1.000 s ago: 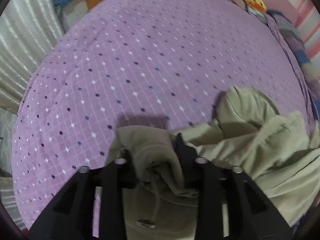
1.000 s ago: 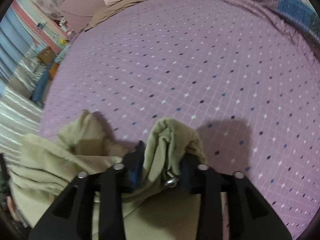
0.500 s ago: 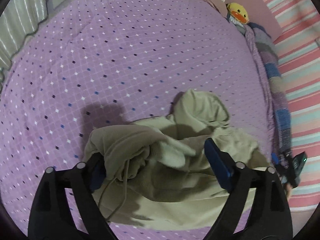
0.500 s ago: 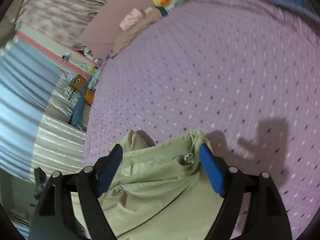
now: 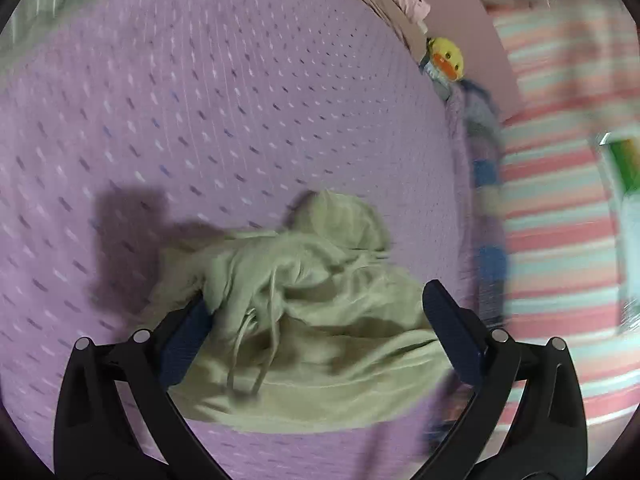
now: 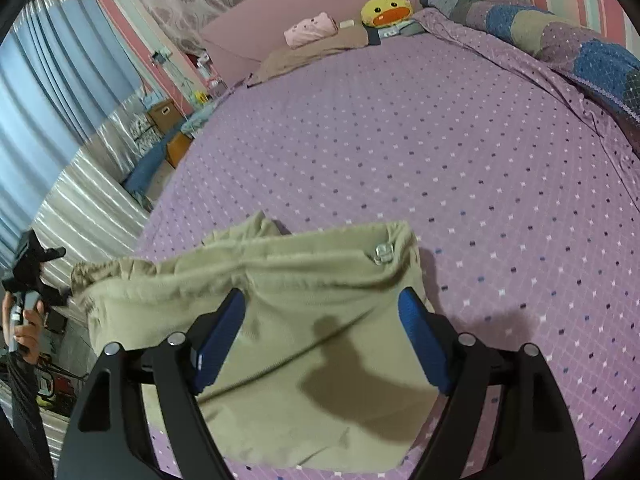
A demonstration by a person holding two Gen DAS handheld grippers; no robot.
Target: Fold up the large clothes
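Khaki garment [image 6: 304,340] lies crumpled under both wide-open grippers, left [image 5: 316,320] & right [image 6: 324,336].

Both wrist views look down, close, sharing khaki garment [image 5: 320,320] [image 6: 320,320] on bed [image 5: 200,120] [image 6: 440,140].

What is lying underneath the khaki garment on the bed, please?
The khaki garment rests directly on the purple dotted bedsheet, which shows all around it. Its own folds bunch up in layers, so anything tucked beneath or inside them cannot be seen.
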